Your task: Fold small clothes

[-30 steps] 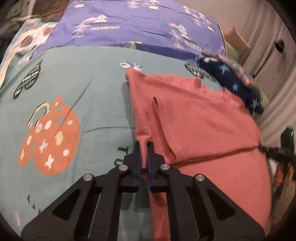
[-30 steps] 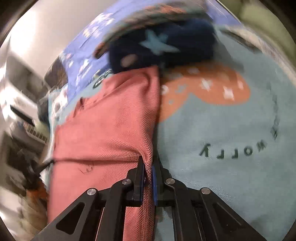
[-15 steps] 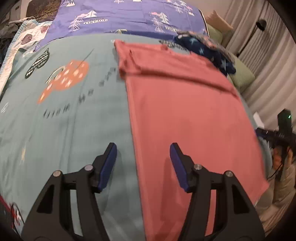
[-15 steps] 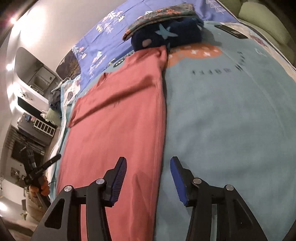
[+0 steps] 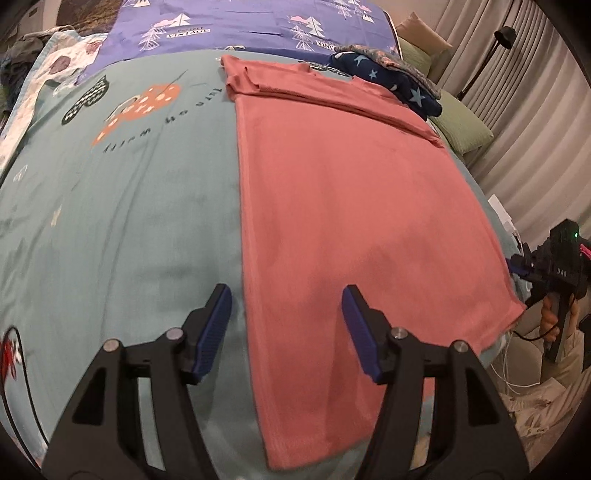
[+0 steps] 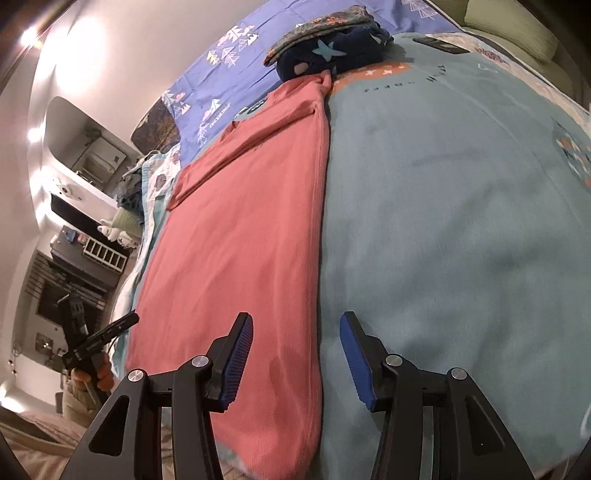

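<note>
A salmon-pink shirt [image 5: 351, 192] lies flat on the teal bed cover, its far end folded over into a narrow band. It also shows in the right wrist view [image 6: 236, 236]. My left gripper [image 5: 286, 325] is open and empty, held above the shirt's near left edge. My right gripper [image 6: 295, 354] is open and empty, held above the shirt's near right edge. Each gripper also shows far off in the other's view: the right one [image 5: 557, 266], the left one [image 6: 96, 336].
A folded navy star-print garment [image 5: 391, 79] lies at the far end by the shirt's corner, also in the right wrist view [image 6: 332, 51]. A purple tree-print pillow [image 5: 240, 26] lies behind. The teal cover [image 5: 110, 206] spreads left; green cushions [image 5: 465, 125] and curtains stand right.
Both grippers were shut on the shirt's side edges near its far end. They let go, opened, and pulled back to the near end. The shirt now lies flat.
</note>
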Demonstrator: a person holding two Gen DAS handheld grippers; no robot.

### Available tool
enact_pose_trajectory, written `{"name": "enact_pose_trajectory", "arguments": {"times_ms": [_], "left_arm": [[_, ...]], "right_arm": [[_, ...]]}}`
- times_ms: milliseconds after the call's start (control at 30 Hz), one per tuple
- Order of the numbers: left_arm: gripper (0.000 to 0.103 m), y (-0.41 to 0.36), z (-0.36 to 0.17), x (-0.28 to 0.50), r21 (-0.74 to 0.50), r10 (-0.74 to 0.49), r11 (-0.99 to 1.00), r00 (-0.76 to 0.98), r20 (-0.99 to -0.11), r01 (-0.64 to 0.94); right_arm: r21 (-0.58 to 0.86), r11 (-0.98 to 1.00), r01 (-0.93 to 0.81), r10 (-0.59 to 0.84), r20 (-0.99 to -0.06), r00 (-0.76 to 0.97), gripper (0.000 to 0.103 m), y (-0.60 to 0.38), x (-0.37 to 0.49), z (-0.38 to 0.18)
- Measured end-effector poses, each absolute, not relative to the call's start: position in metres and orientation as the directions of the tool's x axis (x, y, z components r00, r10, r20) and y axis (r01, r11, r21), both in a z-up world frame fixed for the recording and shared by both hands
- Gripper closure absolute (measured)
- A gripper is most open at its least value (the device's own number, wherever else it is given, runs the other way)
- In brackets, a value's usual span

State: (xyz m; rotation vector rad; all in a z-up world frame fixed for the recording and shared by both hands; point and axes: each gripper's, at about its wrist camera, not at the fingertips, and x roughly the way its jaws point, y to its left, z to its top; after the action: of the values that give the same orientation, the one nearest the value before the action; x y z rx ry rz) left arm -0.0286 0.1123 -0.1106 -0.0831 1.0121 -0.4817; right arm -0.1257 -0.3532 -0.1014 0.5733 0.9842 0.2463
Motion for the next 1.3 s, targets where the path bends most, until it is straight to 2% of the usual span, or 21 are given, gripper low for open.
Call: {"name": "enact_pose_trajectory", "arguments": {"times_ms": [100, 367, 400, 433, 467, 500, 567, 667, 700, 767, 800, 833, 867, 933, 1000, 1100, 1167, 1200, 1233, 1267, 1300], "left_arm": [[0.039, 0.116, -0.112, -0.044, -0.287, -0.420, 0.896, 0.438, -0.795, 0.337], [0.029, 0.112, -0.116, -0.070, -0.244, -0.369, 0.919, 0.451, -0.813, 0.310], [0.033, 0.111, -0.116, -0.069, -0.233, -0.359, 0.922, 0.456, -0.814, 0.309], [0.062, 0.110, -0.115, -0.069, -0.214, -0.337, 0.931, 0.468, -0.817, 0.297], [0.085, 0.111, -0.113, -0.070, -0.198, -0.322, 0.936, 0.478, -0.817, 0.291], [0.096, 0.115, -0.112, -0.069, -0.212, -0.332, 0.933, 0.468, -0.819, 0.290], [0.096, 0.132, -0.108, -0.069, -0.298, -0.390, 0.918, 0.455, -0.801, 0.263], [0.093, 0.144, -0.111, -0.072, -0.307, -0.388, 0.919, 0.443, -0.808, 0.247], [0.088, 0.146, -0.113, -0.075, -0.315, -0.394, 0.917, 0.440, -0.807, 0.244], [0.069, 0.147, -0.115, -0.079, -0.328, -0.404, 0.913, 0.431, -0.807, 0.241], [0.052, 0.147, -0.116, -0.081, -0.339, -0.415, 0.908, 0.425, -0.804, 0.245], [0.041, 0.147, -0.116, -0.084, -0.352, -0.430, 0.901, 0.427, -0.796, 0.253], [0.039, 0.145, -0.116, -0.086, -0.355, -0.436, 0.899, 0.427, -0.792, 0.258], [0.038, 0.140, -0.117, -0.088, -0.339, -0.430, 0.899, 0.422, -0.798, 0.276], [0.038, 0.136, -0.120, -0.088, -0.317, -0.414, 0.905, 0.420, -0.808, 0.283], [0.039, 0.131, -0.121, -0.090, -0.293, -0.393, 0.914, 0.430, -0.813, 0.281], [0.057, 0.130, -0.120, -0.092, -0.277, -0.382, 0.918, 0.439, -0.813, 0.285], [0.086, 0.131, -0.120, -0.092, -0.279, -0.383, 0.918, 0.441, -0.812, 0.283], [0.097, 0.134, -0.120, -0.091, -0.313, -0.406, 0.910, 0.429, -0.806, 0.273], [0.097, 0.139, -0.119, -0.090, -0.357, -0.428, 0.903, 0.429, -0.795, 0.239], [0.097, 0.145, -0.115, -0.091, -0.388, -0.440, 0.898, 0.446, -0.780, 0.207]], "right_arm": [[0.561, 0.826, 0.047, 0.456, -0.717, 0.528, 0.053, -0.349, -0.146, -0.104], [0.593, 0.802, 0.068, 0.482, -0.711, 0.511, 0.054, -0.335, -0.168, -0.115], [0.565, 0.820, 0.094, 0.446, -0.733, 0.513, 0.071, -0.334, -0.166, -0.116], [0.558, 0.822, 0.113, 0.434, -0.743, 0.510, 0.098, -0.335, -0.165, -0.117], [0.585, 0.801, 0.129, 0.447, -0.726, 0.522, 0.100, -0.340, -0.166, -0.116], [0.602, 0.784, 0.150, 0.439, -0.710, 0.551, 0.100, -0.348, -0.170, -0.112], [0.595, 0.785, 0.171, 0.417, -0.713, 0.564, 0.100, -0.361, -0.177, -0.109], [0.602, 0.782, 0.160, 0.444, -0.718, 0.536, 0.100, -0.367, -0.184, -0.113], [0.597, 0.789, 0.146, 0.445, -0.720, 0.533, 0.099, -0.364, -0.184, -0.113], [0.596, 0.792, 0.136, 0.454, -0.723, 0.521, 0.095, -0.358, -0.179, -0.111], [0.601, 0.789, 0.126, 0.464, -0.718, 0.519, 0.094, -0.356, -0.177, -0.110], [0.604, 0.787, 0.121, 0.468, -0.714, 0.521, 0.089, -0.355, -0.175, -0.109], [0.607, 0.786, 0.116, 0.471, -0.710, 0.523, 0.087, -0.355, -0.173, -0.107], [0.612, 0.784, 0.105, 0.476, -0.701, 0.531, 0.073, -0.356, -0.175, -0.105], [0.621, 0.777, 0.103, 0.488, -0.698, 0.525, 0.064, -0.356, -0.176, -0.108], [0.643, 0.758, 0.105, 0.514, -0.690, 0.509, 0.060, -0.352, -0.172, -0.115], [0.648, 0.754, 0.104, 0.522, -0.688, 0.503, 0.060, -0.351, -0.169, -0.120], [0.646, 0.756, 0.105, 0.522, -0.692, 0.498, 0.060, -0.349, -0.166, -0.122], [0.647, 0.755, 0.105, 0.525, -0.692, 0.495, 0.073, -0.347, -0.165, -0.122], [0.655, 0.749, 0.104, 0.536, -0.690, 0.486, 0.089, -0.346, -0.164, -0.123], [0.674, 0.731, 0.104, 0.556, -0.677, 0.482, 0.099, -0.346, -0.163, -0.124]]}}
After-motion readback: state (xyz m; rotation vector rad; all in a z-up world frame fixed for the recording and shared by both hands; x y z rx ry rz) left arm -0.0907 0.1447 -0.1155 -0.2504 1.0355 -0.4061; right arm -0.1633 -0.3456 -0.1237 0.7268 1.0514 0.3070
